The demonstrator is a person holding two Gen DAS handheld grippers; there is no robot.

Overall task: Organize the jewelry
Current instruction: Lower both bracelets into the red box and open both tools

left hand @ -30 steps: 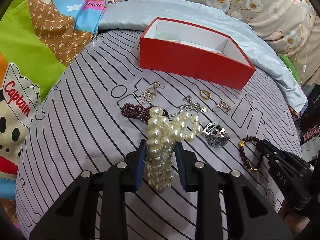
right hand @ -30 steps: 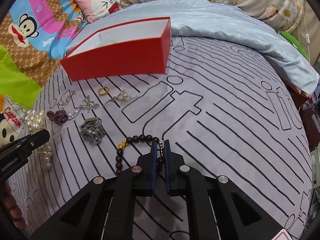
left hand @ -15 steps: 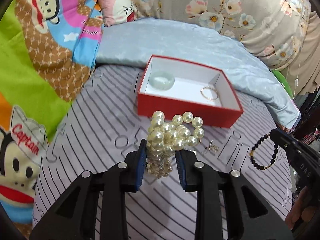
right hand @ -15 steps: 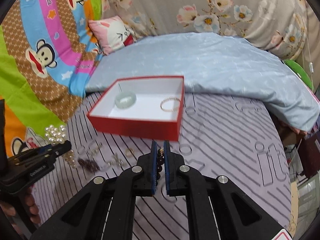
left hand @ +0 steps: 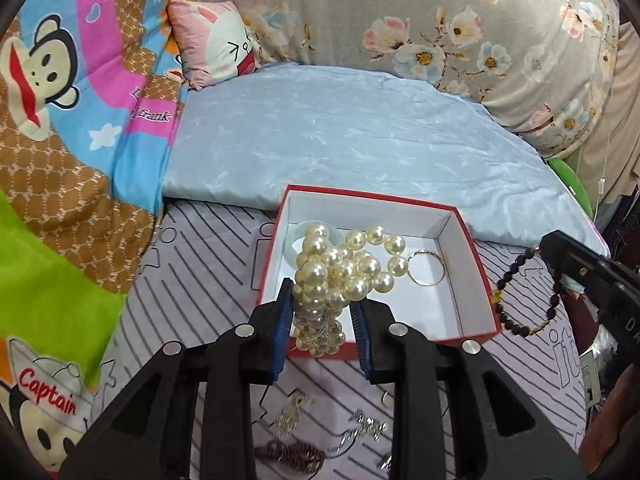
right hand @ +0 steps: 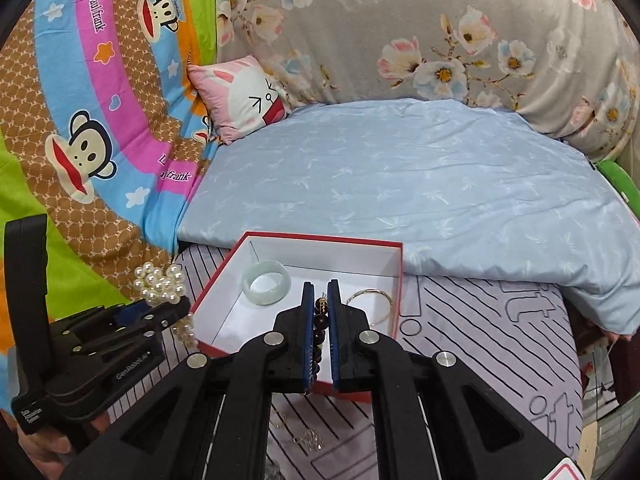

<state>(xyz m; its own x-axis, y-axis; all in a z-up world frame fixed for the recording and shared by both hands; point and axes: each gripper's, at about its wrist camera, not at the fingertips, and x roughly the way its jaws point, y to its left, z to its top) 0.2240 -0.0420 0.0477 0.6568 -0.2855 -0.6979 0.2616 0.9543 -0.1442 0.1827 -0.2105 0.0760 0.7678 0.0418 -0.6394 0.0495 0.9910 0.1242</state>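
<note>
My left gripper [left hand: 322,300] is shut on a white pearl bracelet [left hand: 340,268] and holds it over the near left edge of the red box [left hand: 472,248]. My right gripper [right hand: 320,300] is shut on a dark bead bracelet [right hand: 320,324] and holds it above the box's [right hand: 320,238] near side. The dark bead bracelet [left hand: 516,300] hangs from the right gripper at the box's right in the left wrist view. A pale green bangle [right hand: 267,282] and a thin gold bangle [right hand: 370,304] lie inside the box. The pearls [right hand: 160,284] also show in the right wrist view.
The box sits on a grey striped cloth [left hand: 200,264]. More jewelry lies on it near me: a dark red bead string [left hand: 290,452], a gold earring [left hand: 290,416], a silver chain [left hand: 366,430]. A blue quilt [right hand: 400,184] and pink pillow [right hand: 244,96] lie behind.
Both grippers have lifted their bracelets off the cloth and carried them forward to the red box. The loose jewelry now lies below and behind the fingers.
</note>
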